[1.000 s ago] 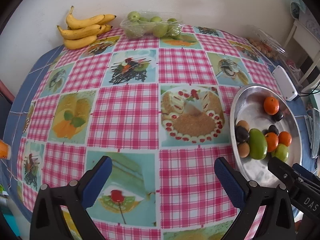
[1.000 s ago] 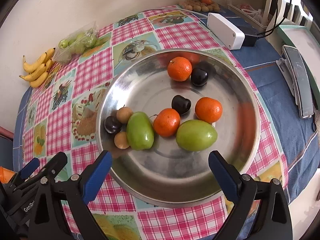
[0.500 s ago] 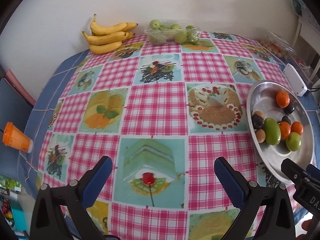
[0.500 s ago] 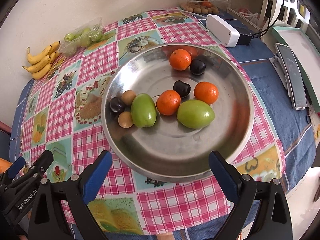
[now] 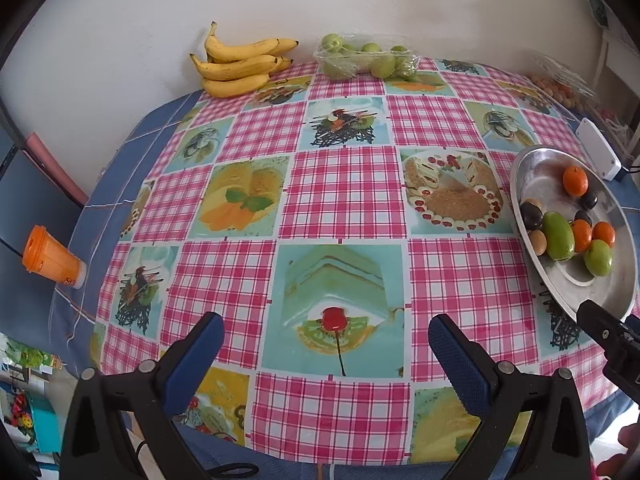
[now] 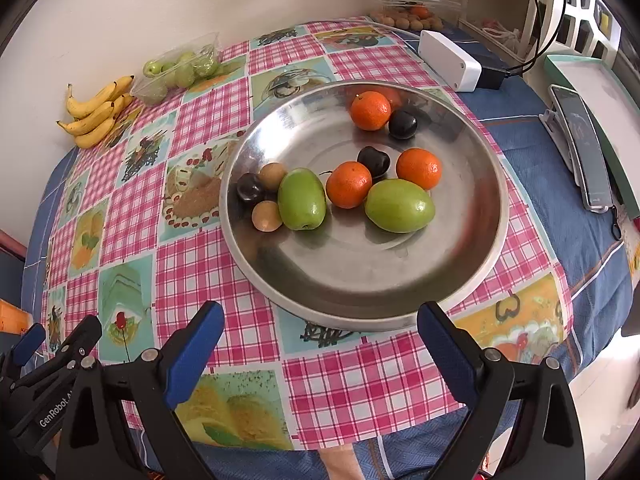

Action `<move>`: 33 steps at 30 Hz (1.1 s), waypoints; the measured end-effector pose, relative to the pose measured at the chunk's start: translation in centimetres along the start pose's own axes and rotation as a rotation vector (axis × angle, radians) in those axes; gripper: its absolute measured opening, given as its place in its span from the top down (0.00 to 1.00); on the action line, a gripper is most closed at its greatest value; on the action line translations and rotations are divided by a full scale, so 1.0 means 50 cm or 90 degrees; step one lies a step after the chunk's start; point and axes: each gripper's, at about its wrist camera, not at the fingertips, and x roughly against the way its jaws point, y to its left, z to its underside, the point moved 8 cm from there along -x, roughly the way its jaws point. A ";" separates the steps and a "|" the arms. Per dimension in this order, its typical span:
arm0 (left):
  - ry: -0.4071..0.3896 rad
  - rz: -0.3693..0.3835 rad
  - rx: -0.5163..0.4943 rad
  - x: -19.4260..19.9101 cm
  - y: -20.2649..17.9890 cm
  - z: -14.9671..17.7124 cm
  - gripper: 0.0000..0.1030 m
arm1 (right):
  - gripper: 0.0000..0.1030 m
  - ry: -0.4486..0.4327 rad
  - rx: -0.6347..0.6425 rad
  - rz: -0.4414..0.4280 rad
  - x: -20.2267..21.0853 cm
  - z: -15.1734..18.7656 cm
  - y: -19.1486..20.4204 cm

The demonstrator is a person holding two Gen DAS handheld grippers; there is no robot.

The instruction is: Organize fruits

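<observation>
— Fruit first: where is it?

— Mostly in the steel bowl [image 6: 472, 248] on the checked tabletop [image 6: 208, 264]. The right wrist view looks straight into it: three oranges [image 6: 349, 184], two green mangoes [image 6: 301, 199], three dark plums [image 6: 373, 161] and two small brown fruits [image 6: 267, 215]. The two mangoes flank the middle orange.

— And the left wrist view?

— It shows the bowl [image 5: 532, 280] only edge-on at the right, but it shows the far edge best: a bunch of bananas [image 5: 240, 66] and a clear bag of green fruit [image 5: 366, 62], side by side against the wall. It alone shows an orange cup [image 5: 50, 258] lying near the left edge.

— What does only the right view show?

— A white box [image 6: 448, 60] and a phone [image 6: 582, 148] beyond the bowl, on the blue cloth.

— Fingers?

— The left gripper [image 5: 326, 350] is spread wide and holds nothing, above the cherry picture. The right gripper [image 6: 320, 346] is likewise wide apart and empty, just short of the bowl's near rim.
</observation>
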 end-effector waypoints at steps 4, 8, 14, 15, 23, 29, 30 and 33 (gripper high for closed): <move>0.005 0.003 0.009 -0.002 0.005 0.001 0.00 | 0.06 -0.002 -0.002 -0.001 0.001 -0.001 -0.001; 0.014 0.013 0.017 -0.006 0.004 0.003 0.00 | 0.06 -0.003 -0.002 -0.001 0.002 -0.002 -0.002; 0.031 0.018 0.016 -0.016 0.000 0.009 0.00 | 0.06 -0.003 0.001 0.001 0.001 -0.003 -0.001; 0.034 0.019 0.017 -0.018 0.001 0.010 0.00 | 0.06 -0.003 0.001 0.001 0.001 -0.003 -0.001; 0.047 0.020 0.022 -0.026 0.004 0.015 0.00 | 0.06 -0.002 0.003 0.002 0.001 -0.002 -0.001; 0.049 0.024 0.026 -0.026 0.004 0.015 0.00 | 0.05 -0.001 0.003 0.003 0.000 -0.002 -0.001; 0.049 0.025 0.026 -0.026 0.004 0.016 0.00 | 0.05 -0.001 0.003 0.003 0.000 -0.001 -0.002; 0.049 0.025 0.027 -0.026 0.005 0.014 0.00 | 0.06 -0.001 0.003 0.003 -0.001 -0.001 -0.001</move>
